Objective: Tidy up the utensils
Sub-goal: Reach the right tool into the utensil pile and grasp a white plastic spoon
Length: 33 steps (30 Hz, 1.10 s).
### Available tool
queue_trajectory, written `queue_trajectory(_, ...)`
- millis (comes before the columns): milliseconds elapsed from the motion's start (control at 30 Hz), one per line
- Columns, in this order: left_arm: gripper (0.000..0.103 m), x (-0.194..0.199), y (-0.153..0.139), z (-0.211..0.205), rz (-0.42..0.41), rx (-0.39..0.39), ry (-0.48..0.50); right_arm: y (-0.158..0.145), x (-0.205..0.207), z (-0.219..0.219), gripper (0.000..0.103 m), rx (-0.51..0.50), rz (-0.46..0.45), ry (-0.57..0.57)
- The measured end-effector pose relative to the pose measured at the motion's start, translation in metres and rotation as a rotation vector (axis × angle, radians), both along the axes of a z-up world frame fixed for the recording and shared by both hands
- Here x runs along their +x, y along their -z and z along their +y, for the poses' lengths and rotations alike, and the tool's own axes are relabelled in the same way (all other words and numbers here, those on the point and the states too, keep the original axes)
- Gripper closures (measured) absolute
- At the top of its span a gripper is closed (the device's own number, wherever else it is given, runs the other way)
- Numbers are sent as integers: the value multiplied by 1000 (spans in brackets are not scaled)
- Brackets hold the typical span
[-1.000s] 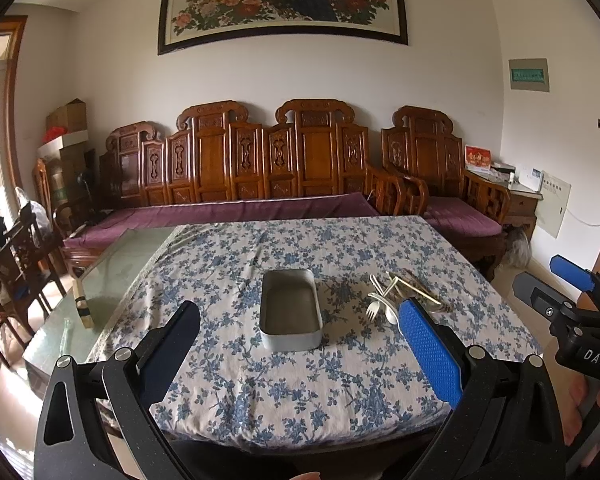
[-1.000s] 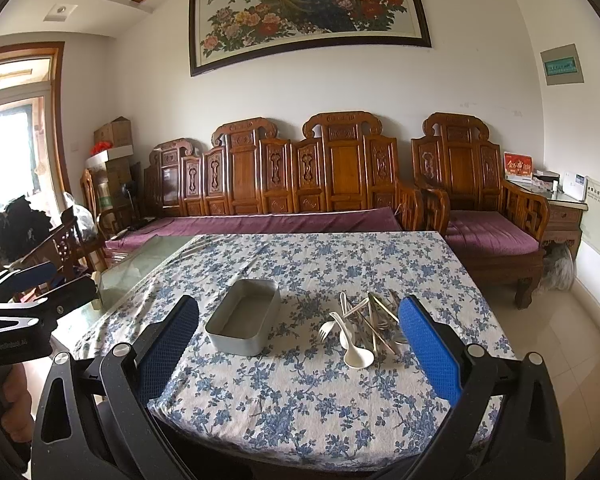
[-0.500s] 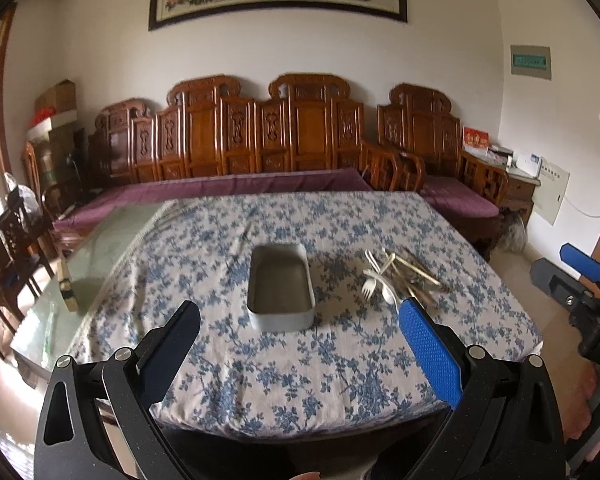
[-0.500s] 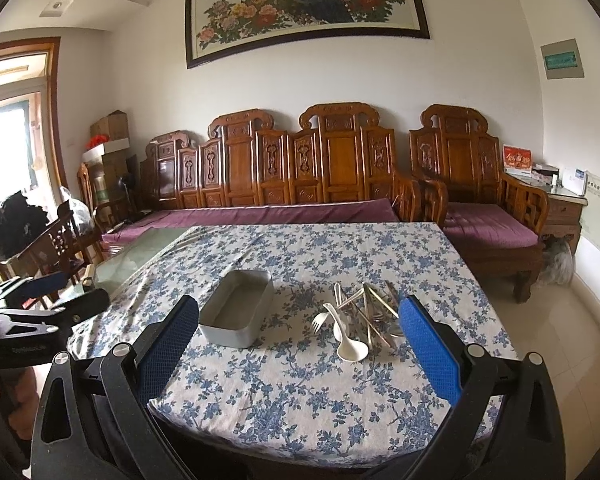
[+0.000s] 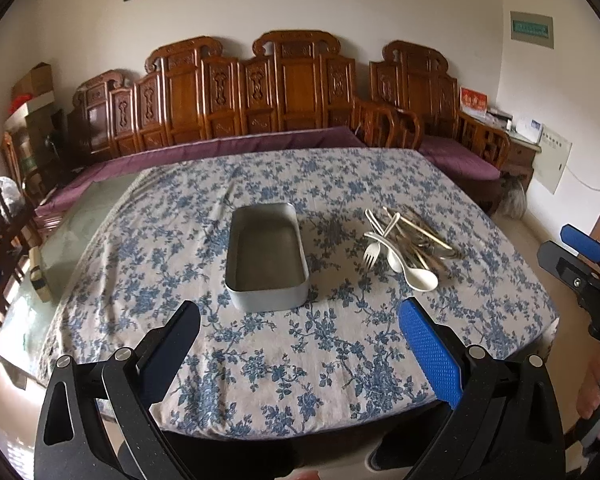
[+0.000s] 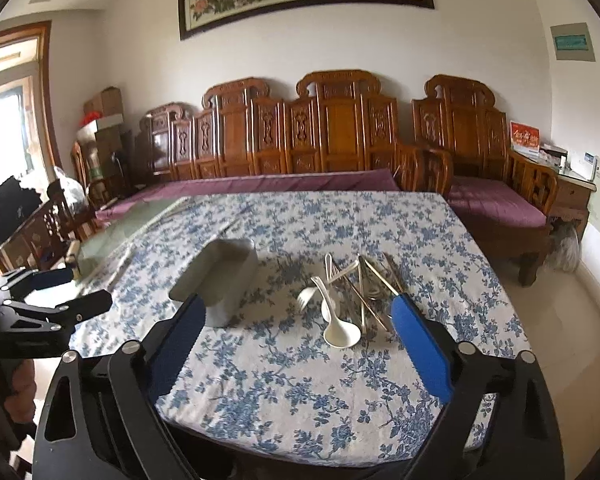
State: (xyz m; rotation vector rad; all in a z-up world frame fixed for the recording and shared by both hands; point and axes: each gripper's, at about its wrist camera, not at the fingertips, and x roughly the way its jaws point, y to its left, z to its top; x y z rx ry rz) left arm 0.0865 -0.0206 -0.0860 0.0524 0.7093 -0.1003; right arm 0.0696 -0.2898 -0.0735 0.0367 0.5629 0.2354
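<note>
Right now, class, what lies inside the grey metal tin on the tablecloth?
The grey metal tin shows only its bare floor; no utensil is inside. The near wall hides a strip of floor behind it. The utensil pile lies apart on the tablecloth.

Soft daylight, slight blur, fisheye warping

Matt grey metal tin (image 5: 266,256) on floral cloth (image 5: 300,352); glossy white plastic spoon (image 6: 340,330).

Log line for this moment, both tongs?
left tongs: open, empty | right tongs: open, closing slightly, empty | tin: empty | utensil pile: untouched
</note>
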Motion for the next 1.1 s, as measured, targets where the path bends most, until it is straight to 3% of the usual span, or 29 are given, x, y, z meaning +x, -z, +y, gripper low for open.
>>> queue_trajectory(200, 7, 34, 13, -6, 36, 14, 33, 21, 26, -7, 17, -14, 53, -10)
queue_trajectory(433, 7, 71, 25, -20, 55, 41, 83, 52, 68, -20, 46, -29, 132, -28)
queue_trajectory(700, 7, 103, 53, -36, 117, 39, 141, 96, 124, -23, 69, -13, 258, -80)
queue_trajectory(1100, 7, 128, 86, -45, 173, 31, 173, 173, 214, 6, 81, -105, 412, -181)
